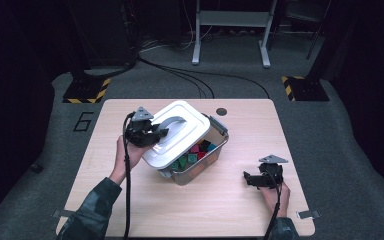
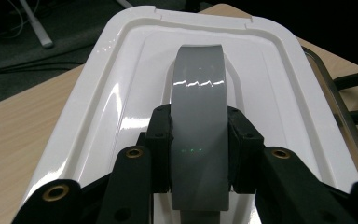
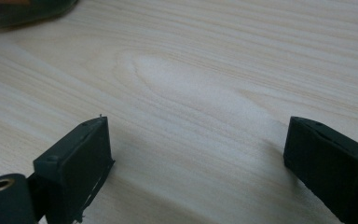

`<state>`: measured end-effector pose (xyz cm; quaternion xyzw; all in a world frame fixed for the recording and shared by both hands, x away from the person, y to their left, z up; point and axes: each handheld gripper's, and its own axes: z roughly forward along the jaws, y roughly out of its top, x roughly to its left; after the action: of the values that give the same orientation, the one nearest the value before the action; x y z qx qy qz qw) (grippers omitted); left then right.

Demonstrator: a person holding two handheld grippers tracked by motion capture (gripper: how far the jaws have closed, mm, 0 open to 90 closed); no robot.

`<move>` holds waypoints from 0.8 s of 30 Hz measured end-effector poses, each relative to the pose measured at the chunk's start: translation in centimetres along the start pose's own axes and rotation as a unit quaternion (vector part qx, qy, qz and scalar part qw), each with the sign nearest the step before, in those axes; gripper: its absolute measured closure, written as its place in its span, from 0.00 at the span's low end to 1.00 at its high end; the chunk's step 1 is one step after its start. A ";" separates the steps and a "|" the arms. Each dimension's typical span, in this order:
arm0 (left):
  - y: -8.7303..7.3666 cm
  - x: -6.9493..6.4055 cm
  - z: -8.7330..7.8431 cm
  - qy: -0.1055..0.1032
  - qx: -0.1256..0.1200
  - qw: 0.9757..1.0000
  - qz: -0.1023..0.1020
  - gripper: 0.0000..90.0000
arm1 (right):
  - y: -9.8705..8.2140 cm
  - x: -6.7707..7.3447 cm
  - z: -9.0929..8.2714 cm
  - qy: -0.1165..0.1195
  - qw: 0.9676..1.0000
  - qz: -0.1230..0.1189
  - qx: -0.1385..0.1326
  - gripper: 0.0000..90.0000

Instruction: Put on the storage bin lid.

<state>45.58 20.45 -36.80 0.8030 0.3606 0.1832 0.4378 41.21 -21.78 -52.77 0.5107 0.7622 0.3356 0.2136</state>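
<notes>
A white lid (image 1: pixel 175 132) with a grey handle (image 1: pixel 172 121) hangs tilted over the left part of a clear plastic box (image 1: pixel 215 150). My left gripper (image 1: pixel 160 134) is shut on that grey handle (image 2: pixel 198 121), its pads (image 2: pixel 161 140) pressing both sides, with the white lid (image 2: pixel 121 93) beneath. Inside the box lie several coloured blocks (image 1: pixel 195 152), partly hidden by the lid. My right gripper (image 1: pixel 247 180) rests low at the table's right, open, with bare wood between its fingertips (image 3: pixel 81 154).
The wooden table (image 1: pixel 220 210) has a small dark hole (image 1: pixel 221 111) near its far edge. A dark edge of the box (image 3: pixel 23 11) shows at the top left of the right gripper view. Cables and stand bases lie on the floor beyond.
</notes>
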 end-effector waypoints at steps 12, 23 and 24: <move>0.5 -3.1 3.5 -0.022 0.029 0.999 -0.001 0.74 | 0.0 0.0 0.0 -0.001 1.000 -0.001 0.001 0.07; -0.1 -3.9 4.6 -0.030 0.035 0.999 0.003 0.74 | 0.0 0.1 0.0 -0.001 1.000 0.004 0.001 0.07; -0.1 -3.8 4.5 -0.030 0.033 0.999 0.000 0.73 | 0.0 0.0 0.0 0.000 1.000 -0.001 0.001 0.07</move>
<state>45.74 15.04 -39.29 0.8221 0.3529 0.1476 0.4216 41.20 -21.76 -52.77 0.5102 0.7629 0.3346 0.2136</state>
